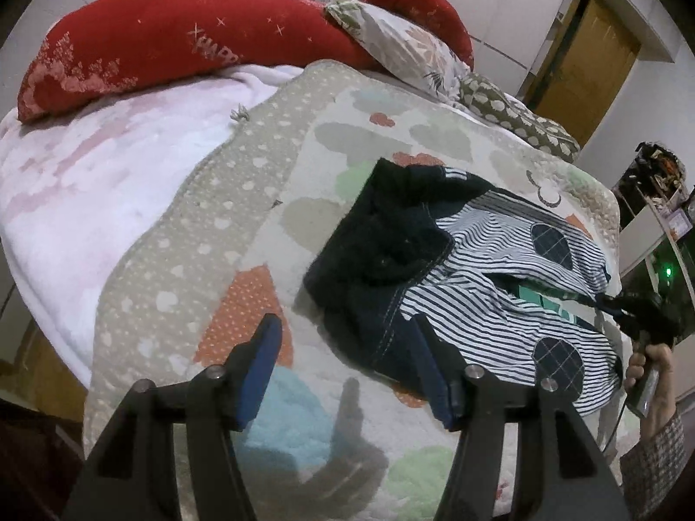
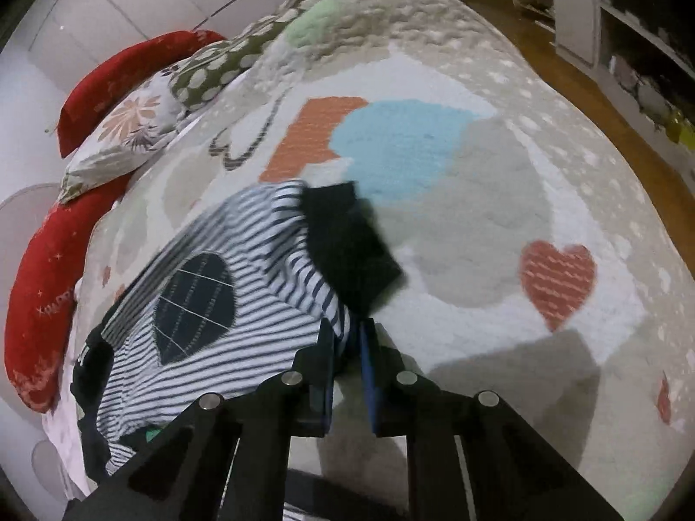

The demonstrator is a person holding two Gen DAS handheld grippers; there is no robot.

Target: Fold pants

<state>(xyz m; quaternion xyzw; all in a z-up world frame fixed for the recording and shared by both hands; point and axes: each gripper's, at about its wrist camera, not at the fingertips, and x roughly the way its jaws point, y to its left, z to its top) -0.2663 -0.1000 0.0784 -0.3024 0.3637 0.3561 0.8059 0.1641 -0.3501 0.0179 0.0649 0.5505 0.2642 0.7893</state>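
Small pants [image 1: 499, 278] with white and navy stripes, dark quilted knee patches and a dark navy upper part lie on a patterned bed quilt [image 1: 304, 156]. My left gripper [image 1: 343, 325] is open and empty, just above the quilt at the dark end of the pants. My right gripper [image 2: 347, 330] is shut on the striped leg of the pants [image 2: 226, 317] near its dark cuff [image 2: 352, 243] and holds it up. The right gripper also shows in the left wrist view [image 1: 625, 308], at the far leg end.
Red pillows [image 1: 173, 39] and floral pillows [image 1: 408, 52] lie at the head of the bed. A pink blanket [image 1: 87, 182] lies left of the quilt. A wooden door [image 1: 586, 69] and shelves [image 1: 660, 212] stand to the right. Wood floor [image 2: 586, 100] runs beside the bed.
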